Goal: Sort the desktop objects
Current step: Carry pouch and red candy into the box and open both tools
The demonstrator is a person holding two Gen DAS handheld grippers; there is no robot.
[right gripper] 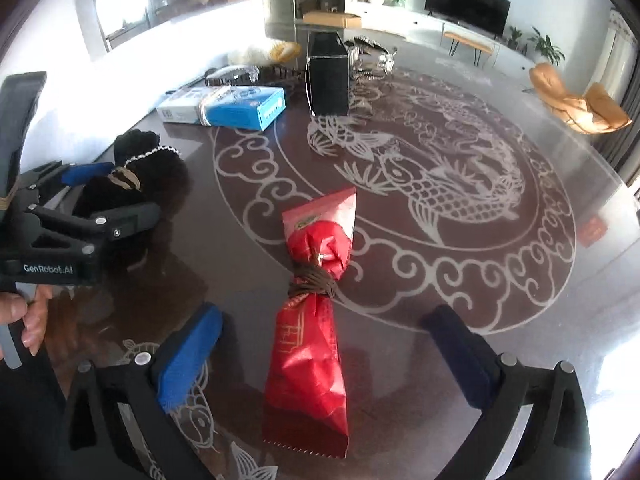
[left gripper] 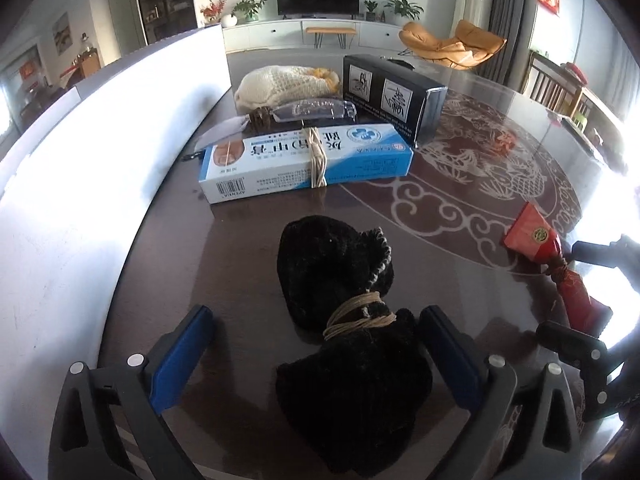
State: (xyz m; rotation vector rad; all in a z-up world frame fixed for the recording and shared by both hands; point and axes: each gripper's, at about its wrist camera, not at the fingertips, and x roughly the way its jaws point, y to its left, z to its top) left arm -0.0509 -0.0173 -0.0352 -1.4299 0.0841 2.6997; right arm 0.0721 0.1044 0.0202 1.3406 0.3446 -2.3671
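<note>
You are holding both tools low over the dark glass-topped table point(right gripper: 520, 320), and both are standing wide open with nothing pressed between the pads. Your left gripper point(left gripper: 316, 344) is straddling the black knitted bundle point(left gripper: 340, 320), which is lying on the glass with its twine-wrapped waist level with the blue pads, neither pad touching it. Your right gripper point(right gripper: 332, 356) is straddling the red paper packet point(right gripper: 312, 320) in the same way, with clear glass showing on both sides of it. The red packet is lying to the right of the black bundle, well apart from it.

You appear to be either setting these two down or lining up to take them; which one, the views are not settling. If you are picking up, closing across each tied waist looks like the surest hold.

Beyond the black bundle, the blue and white carton point(left gripper: 308, 160) is lying crosswise, and behind that the clear plastic case point(left gripper: 316, 110), the cream mesh pouch point(left gripper: 280, 84) and the upright black box point(left gripper: 392, 96) are crowding together. Left of the bundle, the white board point(left gripper: 80, 184) is closing that side off. Your open room is lying to the right, past the red packet, across the patterned glass.
</note>
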